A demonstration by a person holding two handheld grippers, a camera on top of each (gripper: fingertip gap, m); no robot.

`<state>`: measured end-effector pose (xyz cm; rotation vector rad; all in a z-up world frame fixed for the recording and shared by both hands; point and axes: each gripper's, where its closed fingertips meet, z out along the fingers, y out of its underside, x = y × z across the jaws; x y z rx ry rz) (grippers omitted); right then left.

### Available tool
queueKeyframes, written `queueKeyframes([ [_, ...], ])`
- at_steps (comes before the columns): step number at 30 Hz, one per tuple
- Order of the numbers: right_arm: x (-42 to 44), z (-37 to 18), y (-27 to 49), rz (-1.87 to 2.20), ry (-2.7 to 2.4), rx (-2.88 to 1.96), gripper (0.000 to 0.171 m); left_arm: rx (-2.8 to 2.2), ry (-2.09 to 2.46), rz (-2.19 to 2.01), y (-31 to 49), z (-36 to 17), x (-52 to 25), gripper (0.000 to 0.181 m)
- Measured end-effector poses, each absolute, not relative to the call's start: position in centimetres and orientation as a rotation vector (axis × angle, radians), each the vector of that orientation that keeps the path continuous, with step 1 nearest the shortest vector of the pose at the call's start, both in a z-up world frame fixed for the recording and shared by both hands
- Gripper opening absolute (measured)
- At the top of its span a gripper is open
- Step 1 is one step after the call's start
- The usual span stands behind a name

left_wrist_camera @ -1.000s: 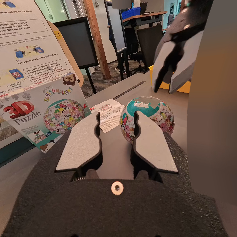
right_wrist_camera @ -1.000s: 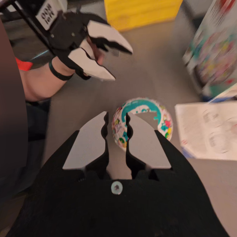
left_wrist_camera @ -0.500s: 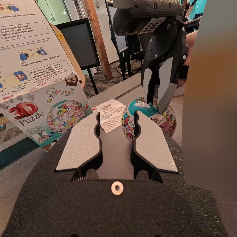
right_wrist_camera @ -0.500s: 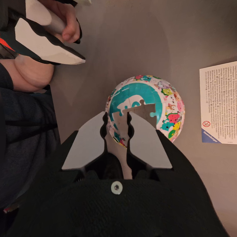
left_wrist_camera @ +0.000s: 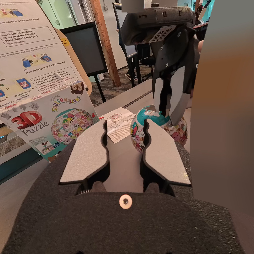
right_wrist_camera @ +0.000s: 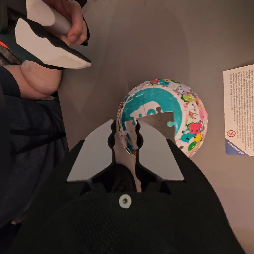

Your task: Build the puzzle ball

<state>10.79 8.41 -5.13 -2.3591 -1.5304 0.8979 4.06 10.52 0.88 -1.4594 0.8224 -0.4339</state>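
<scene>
The puzzle ball (left_wrist_camera: 177, 130), printed with colourful characters and a teal cap, rests on the grey table. An open hole (right_wrist_camera: 159, 121) in its top shows the grey inside. My right gripper (right_wrist_camera: 125, 122) points down at the ball (right_wrist_camera: 151, 99), its tips at the hole's left edge. It is narrowed on a pale puzzle piece (right_wrist_camera: 138, 178), seen edge-on. In the left wrist view the right gripper (left_wrist_camera: 165, 116) touches the ball's top. My left gripper (left_wrist_camera: 125, 123) is open and empty, low over the table just left of the ball. One of its fingers (right_wrist_camera: 52, 55) shows at upper left.
The puzzle's box (left_wrist_camera: 45, 123) stands on the table left of the ball. A paper leaflet (left_wrist_camera: 119, 123) lies flat between box and ball, also in the right wrist view (right_wrist_camera: 239, 110). A printed instruction board (left_wrist_camera: 27, 48) stands behind the box. A person's dark sleeve (right_wrist_camera: 34, 123) is at the left.
My right gripper came down from above and to the right onto the top of the ball. My left gripper stayed open in nearly the same place.
</scene>
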Motion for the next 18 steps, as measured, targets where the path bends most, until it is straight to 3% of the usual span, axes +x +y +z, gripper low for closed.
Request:
queueKeyframes([
  [18,10.82,-5.24,9.00,0.921,-1.447,-2.410,0.026,-1.456,0.827,-0.429,10.42,0.96,4.08,0.050],
])
